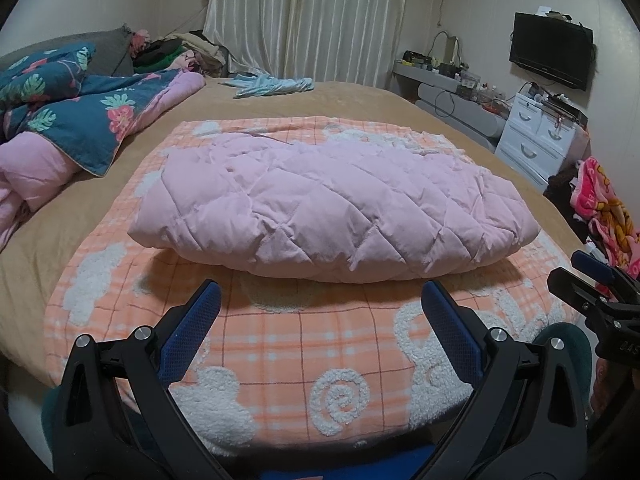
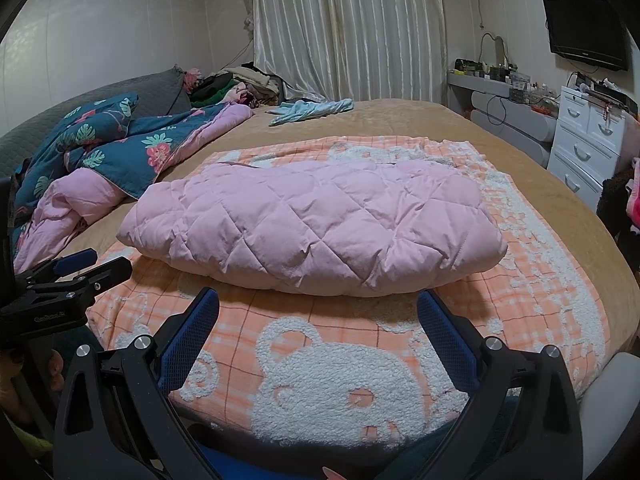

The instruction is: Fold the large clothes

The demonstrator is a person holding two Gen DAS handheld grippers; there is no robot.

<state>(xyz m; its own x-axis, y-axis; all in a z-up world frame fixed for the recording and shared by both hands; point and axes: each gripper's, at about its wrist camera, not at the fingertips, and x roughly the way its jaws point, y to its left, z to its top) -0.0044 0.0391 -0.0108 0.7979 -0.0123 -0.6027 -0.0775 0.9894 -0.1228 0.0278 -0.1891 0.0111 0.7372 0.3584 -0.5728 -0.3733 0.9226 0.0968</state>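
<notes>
A pale pink, diamond-quilted padded garment [image 1: 332, 208] is seen lying folded into a plump oblong bundle on an orange-and-white checked blanket with white fleecy bear and swirl motifs [image 1: 280, 364], which is spread over a tan bedcover [image 1: 256, 104]. The left gripper [image 1: 320, 332] is held above the near part of the blanket, its blue-padded fingers [image 1: 192, 340] spread wide with nothing between them; the right gripper [image 2: 318, 332] is held likewise beside it, jaws wide apart and nothing grasped. Both are kept short of the bundle, apart from its near rounded edge.

The garment is judged to be light and airy for its bulk, soft and springy, so any fold is expected to puff back unless pressed flat. Its smooth shell looks slippery, and a thin pinch of the surface would probably slide out. A firmer hold is likely to be had at the two ends of the near edge, where the stacked layers can be taken together between the pads, one gripper to each corner.

A crumpled teal floral quilt with a pink lining [image 2: 132, 148] is heaped to the left, and a light blue garment [image 2: 312, 110] lies at the far side of the bed, well apart from the bundle. A white chest of drawers [image 2: 588, 148] stands at the right.
</notes>
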